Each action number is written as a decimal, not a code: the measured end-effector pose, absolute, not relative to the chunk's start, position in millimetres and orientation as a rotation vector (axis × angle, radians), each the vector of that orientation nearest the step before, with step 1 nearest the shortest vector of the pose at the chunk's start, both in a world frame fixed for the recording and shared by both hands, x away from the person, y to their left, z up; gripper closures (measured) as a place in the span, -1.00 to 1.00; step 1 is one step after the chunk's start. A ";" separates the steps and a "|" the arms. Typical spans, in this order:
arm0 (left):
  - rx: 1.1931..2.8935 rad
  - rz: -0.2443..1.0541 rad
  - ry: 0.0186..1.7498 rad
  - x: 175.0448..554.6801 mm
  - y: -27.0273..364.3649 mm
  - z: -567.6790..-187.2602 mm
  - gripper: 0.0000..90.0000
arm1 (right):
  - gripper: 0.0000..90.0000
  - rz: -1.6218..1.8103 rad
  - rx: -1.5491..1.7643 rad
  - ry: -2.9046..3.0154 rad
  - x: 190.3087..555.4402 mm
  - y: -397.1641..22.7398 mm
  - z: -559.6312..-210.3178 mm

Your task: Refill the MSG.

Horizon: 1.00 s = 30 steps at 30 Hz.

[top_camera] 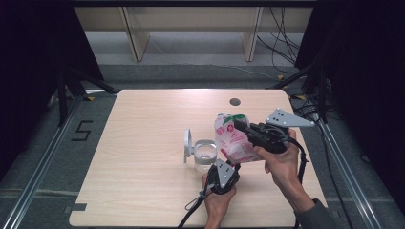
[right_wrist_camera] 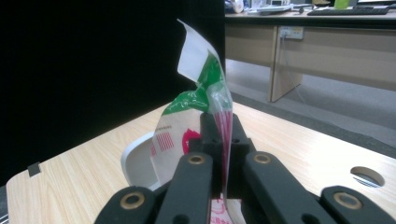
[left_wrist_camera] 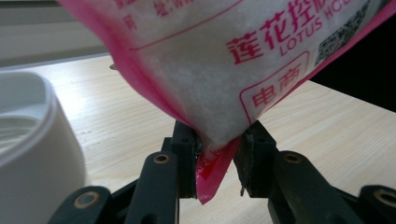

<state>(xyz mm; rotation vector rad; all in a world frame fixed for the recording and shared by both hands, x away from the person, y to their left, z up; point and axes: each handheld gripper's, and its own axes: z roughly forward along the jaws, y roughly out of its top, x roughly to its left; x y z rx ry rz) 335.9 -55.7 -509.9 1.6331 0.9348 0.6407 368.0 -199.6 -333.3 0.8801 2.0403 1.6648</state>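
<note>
Pale wood table [top_camera: 143,143] carries a clear jar [top_camera: 206,156] with its white lid [top_camera: 187,144] flipped open, and I hold a pink-and-white bag [top_camera: 233,140] of white grains tilted just beside it. My left gripper [top_camera: 224,175] is clamped on the bag's bottom corner, my right gripper [top_camera: 248,131] pinched tight on its upper edge (near the green top), so I judge I can tip it toward the jar.

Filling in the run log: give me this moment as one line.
left gripper: shut on bag corner | right gripper: shut on bag top | bag: held up beside open jar | lid: flipped open
</note>
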 end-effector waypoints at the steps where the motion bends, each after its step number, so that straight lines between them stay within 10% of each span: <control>1: 1.620 0.616 0.952 336.9 -56.6 -511.9 0.58 | 1.00 1.657 0.904 2.055 369.4 -193.9 -335.6; 30: 1.581 0.520 0.888 343.9 -63.7 -515.9 0.60 | 1.00 1.592 0.921 2.182 396.0 -159.3 -346.4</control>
